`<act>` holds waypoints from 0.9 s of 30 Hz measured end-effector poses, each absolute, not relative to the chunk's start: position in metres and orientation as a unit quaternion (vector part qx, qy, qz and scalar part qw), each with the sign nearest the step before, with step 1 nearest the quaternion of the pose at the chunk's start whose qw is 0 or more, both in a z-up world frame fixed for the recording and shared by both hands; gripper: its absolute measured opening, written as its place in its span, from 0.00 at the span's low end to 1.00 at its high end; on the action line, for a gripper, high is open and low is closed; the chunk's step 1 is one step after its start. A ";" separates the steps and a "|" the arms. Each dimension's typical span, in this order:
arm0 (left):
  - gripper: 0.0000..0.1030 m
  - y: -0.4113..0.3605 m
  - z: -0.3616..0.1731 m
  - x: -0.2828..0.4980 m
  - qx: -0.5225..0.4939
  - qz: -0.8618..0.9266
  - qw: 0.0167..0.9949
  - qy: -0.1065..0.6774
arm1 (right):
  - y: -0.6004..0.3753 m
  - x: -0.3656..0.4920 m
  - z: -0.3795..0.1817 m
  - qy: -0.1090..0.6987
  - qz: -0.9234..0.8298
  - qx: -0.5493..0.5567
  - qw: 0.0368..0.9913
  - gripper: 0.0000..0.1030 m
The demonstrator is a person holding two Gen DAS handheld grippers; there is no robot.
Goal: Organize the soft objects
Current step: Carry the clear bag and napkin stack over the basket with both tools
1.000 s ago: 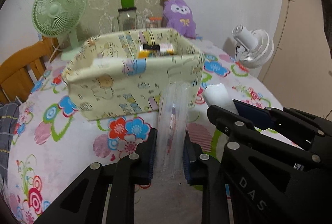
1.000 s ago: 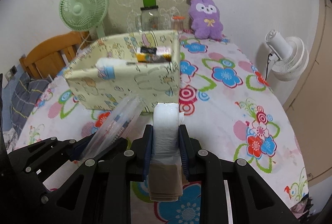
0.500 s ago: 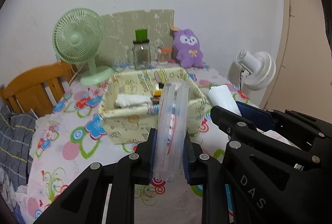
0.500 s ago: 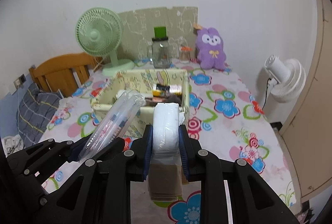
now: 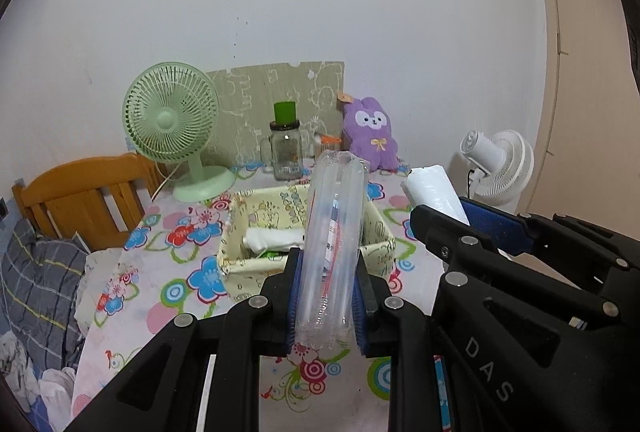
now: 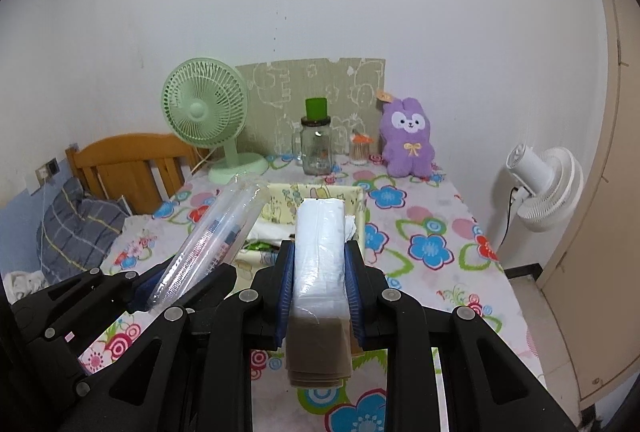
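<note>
My left gripper (image 5: 325,272) is shut on a clear plastic pack (image 5: 334,232) with a toothbrush-like item inside, held upright above the table. My right gripper (image 6: 318,264) is shut on a white plastic-wrapped soft pack (image 6: 320,244) with a brown end hanging below the pads. Each gripper shows in the other's view: the right one (image 5: 464,222) at the left view's right side, the left one (image 6: 180,278) at the right view's lower left. Beyond and below both stands the pale yellow fabric storage box (image 5: 244,228) (image 6: 358,200), open-topped, with a white rolled item (image 5: 272,238) and other small things inside.
The flowered tablecloth (image 6: 432,232) covers the table. At the back stand a green desk fan (image 6: 204,112), a glass jar with a green lid (image 6: 316,144), a small cup (image 6: 358,148) and a purple plush rabbit (image 6: 408,140). A white fan (image 6: 548,184) stands right; a wooden chair (image 6: 128,164) and bedding left.
Both grippers have risen with their packs still held, and tilted up. The box now looks smaller and lower, and more of the wall shows.
</note>
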State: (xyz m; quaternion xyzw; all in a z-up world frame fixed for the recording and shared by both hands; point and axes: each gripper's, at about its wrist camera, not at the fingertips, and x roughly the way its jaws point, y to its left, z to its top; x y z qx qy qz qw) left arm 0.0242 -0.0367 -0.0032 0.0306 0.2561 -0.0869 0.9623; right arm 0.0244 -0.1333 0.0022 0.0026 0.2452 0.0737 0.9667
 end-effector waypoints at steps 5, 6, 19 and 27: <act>0.20 -0.036 0.000 0.028 0.030 -0.086 0.964 0.251 | -0.133 0.028 0.007 0.238 0.072 0.005 0.969 0.27; 0.20 -0.035 0.000 0.030 0.030 -0.086 0.964 0.250 | -0.132 0.029 0.008 0.237 0.072 0.006 0.969 0.27; 0.20 -0.032 0.000 0.068 0.031 -0.077 0.965 0.249 | -0.129 0.067 0.008 0.235 0.070 0.012 0.969 0.27; 0.20 -0.029 -0.003 0.095 0.029 -0.069 0.964 0.254 | -0.125 0.100 0.004 0.231 0.074 0.014 0.970 0.27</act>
